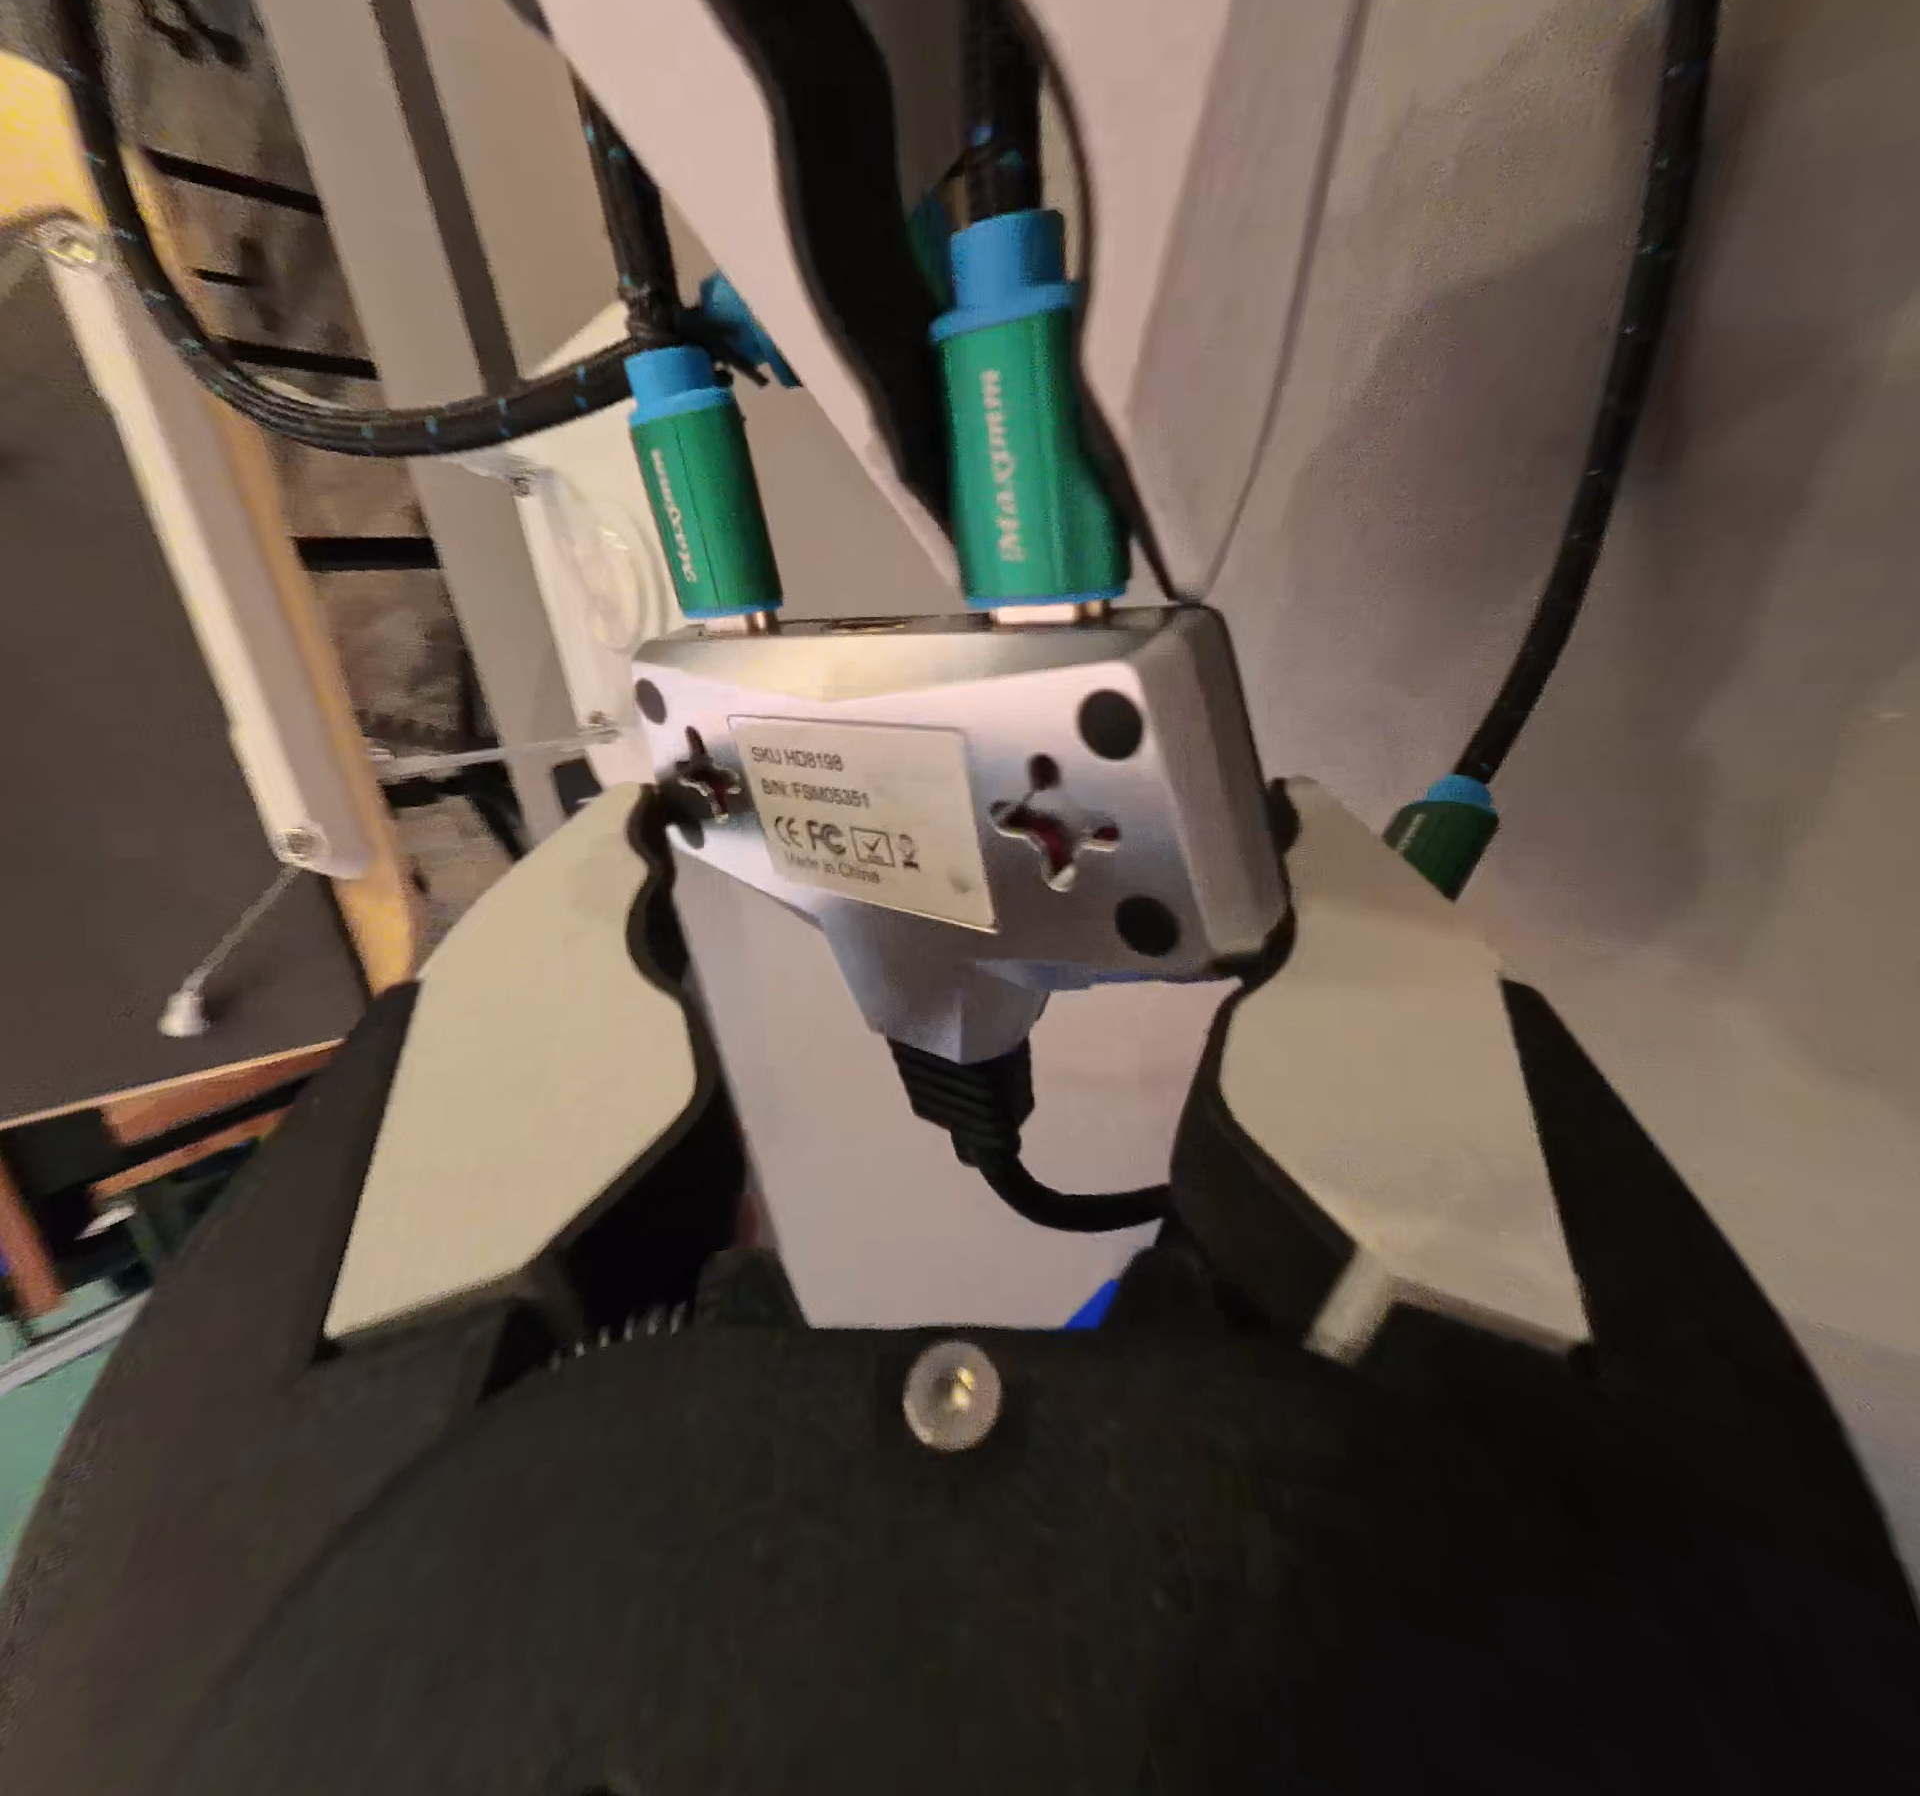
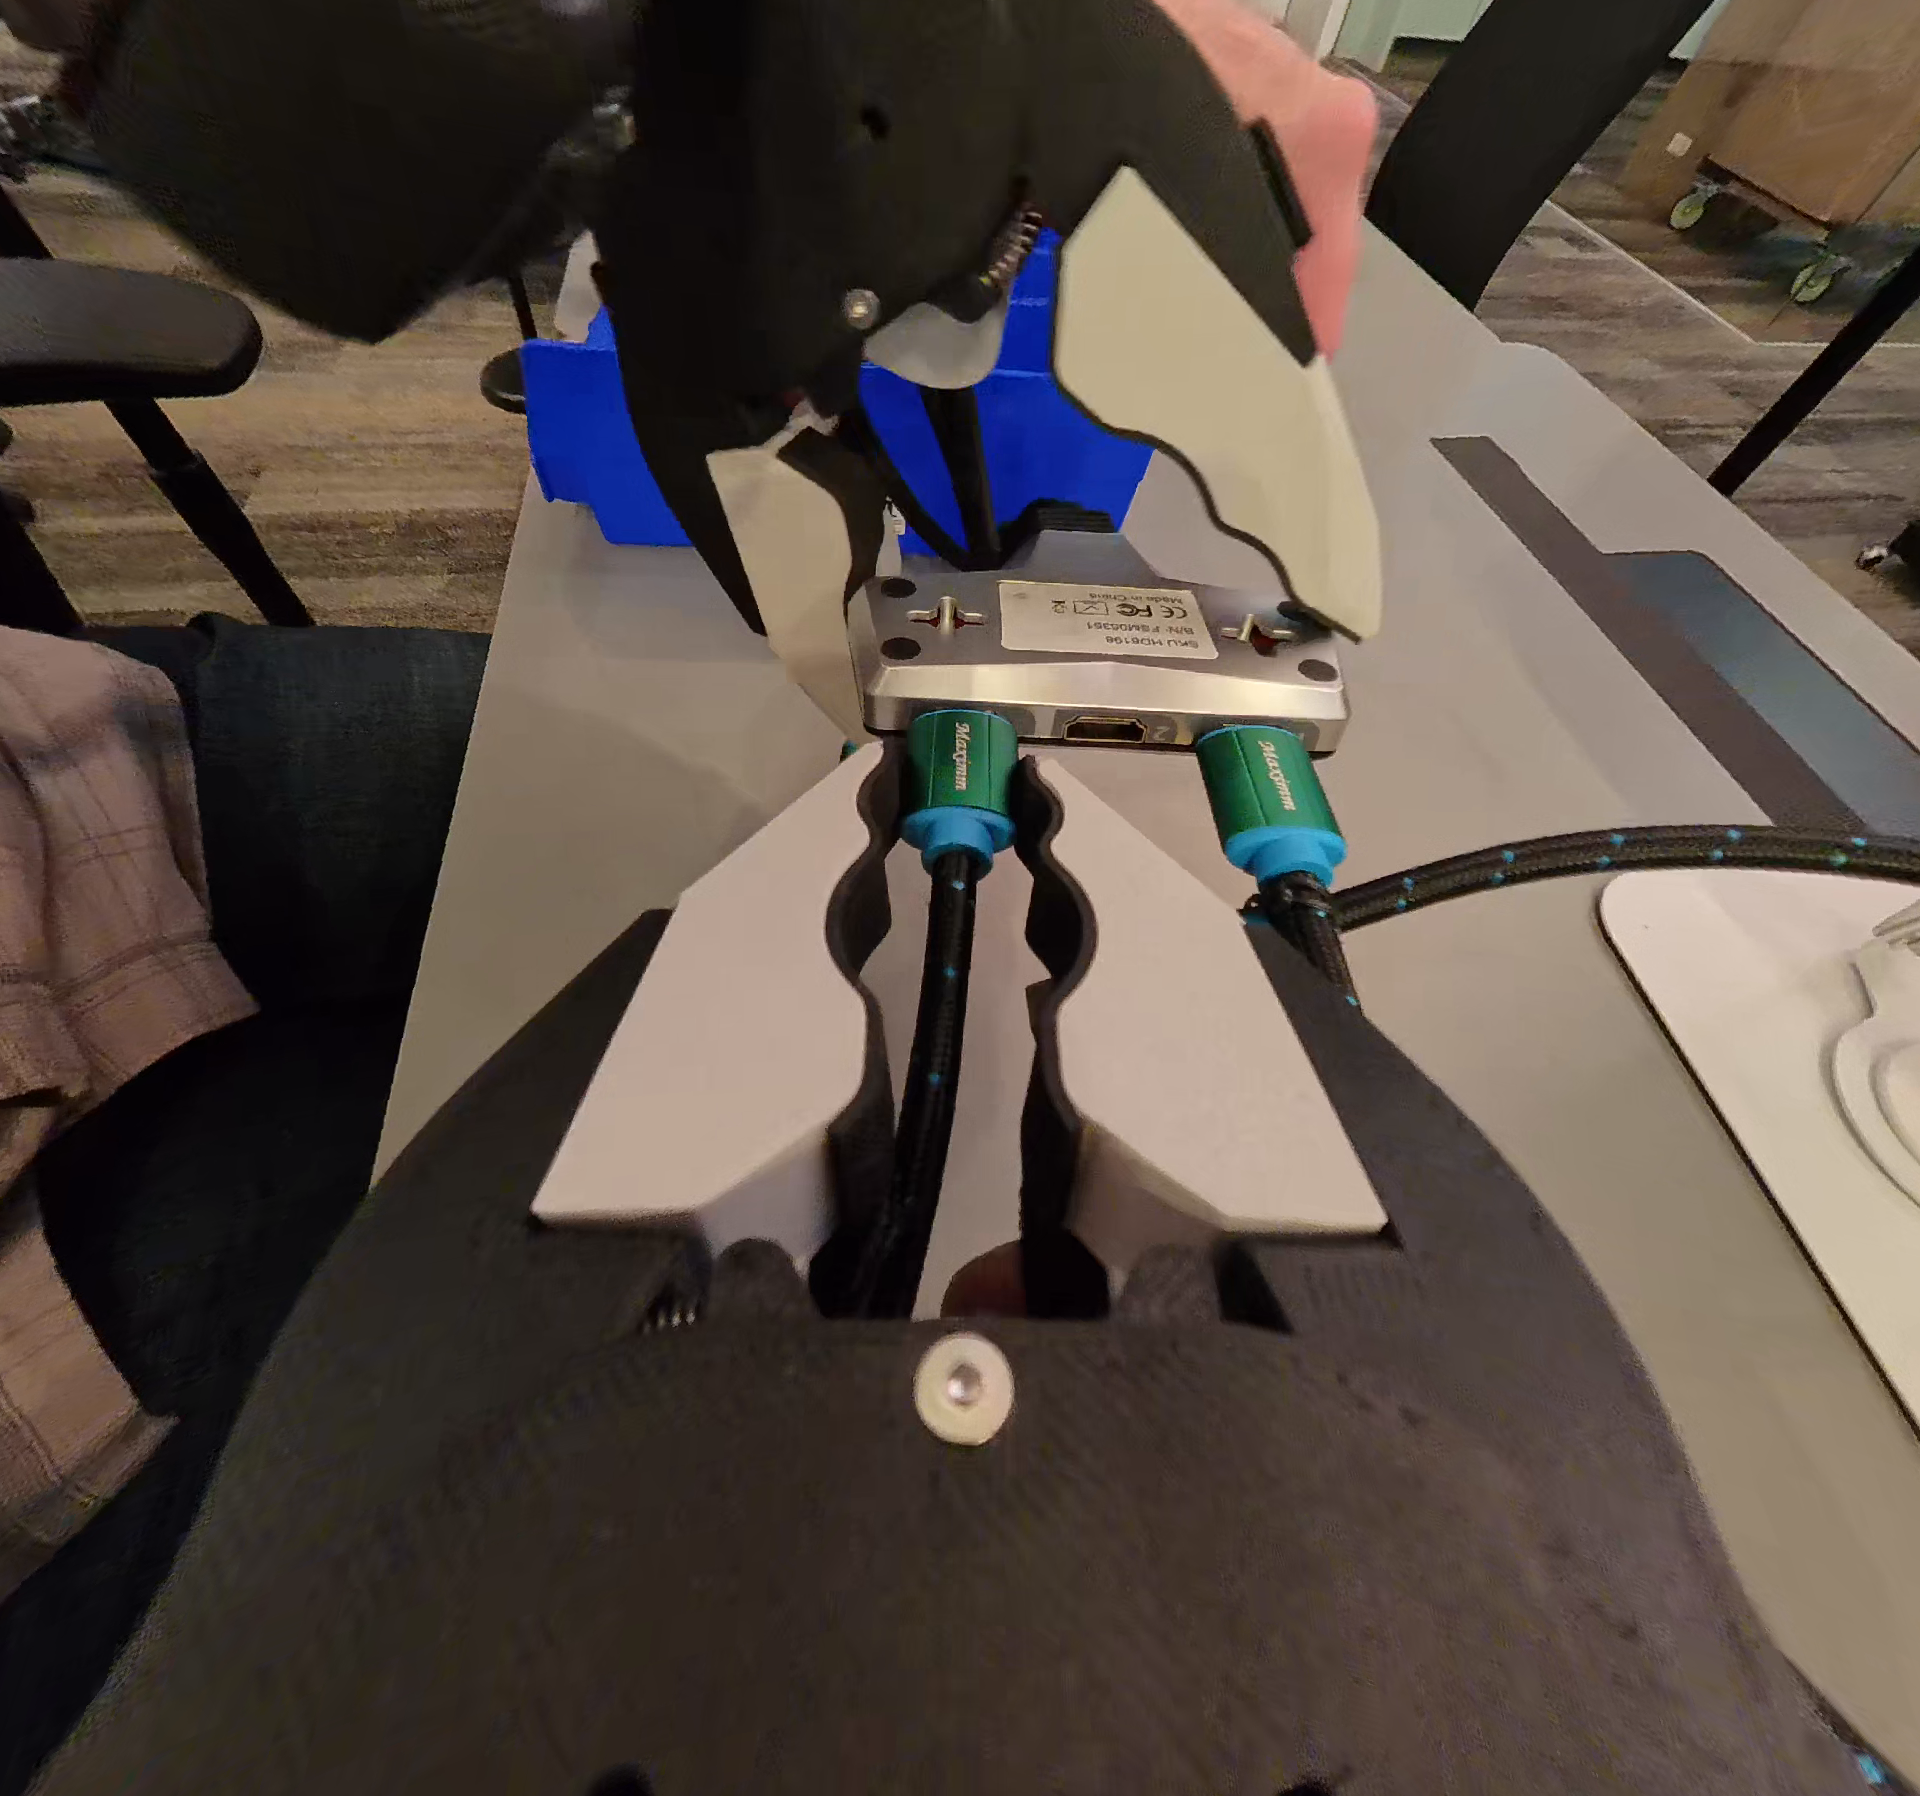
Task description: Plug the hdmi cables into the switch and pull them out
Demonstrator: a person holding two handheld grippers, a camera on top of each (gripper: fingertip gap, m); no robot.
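Observation:
My left gripper (image 1: pixel 966 811) is shut on the silver HDMI switch (image 1: pixel 1039 697), gripping its two ends; the labelled underside faces up. It also shows in the right wrist view (image 2: pixel 1081 650), reaching down over the switch (image 2: pixel 1101 681). Two green plugs with blue collars sit in the switch's outer ports. My right gripper (image 2: pixel 956 770) is closed around one plug (image 2: pixel 951 764), its braided cable running back between the fingers. This plug shows in the left wrist view (image 1: pixel 1029 468). The other plug (image 2: pixel 1268 801) (image 1: pixel 707 510) is untouched. The middle port (image 2: pixel 1103 730) is empty.
A third green plug (image 1: pixel 1439 832) lies loose on the grey table (image 2: pixel 623 759). A blue bin (image 2: pixel 582 437) stands behind the switch, whose black rear cable (image 1: pixel 977 1092) trails back. A white mat (image 2: pixel 1714 1071) lies at the right. A hand (image 2: pixel 1278 115) holds the left gripper. There is about 5 centimetres between the tips of the two grippers.

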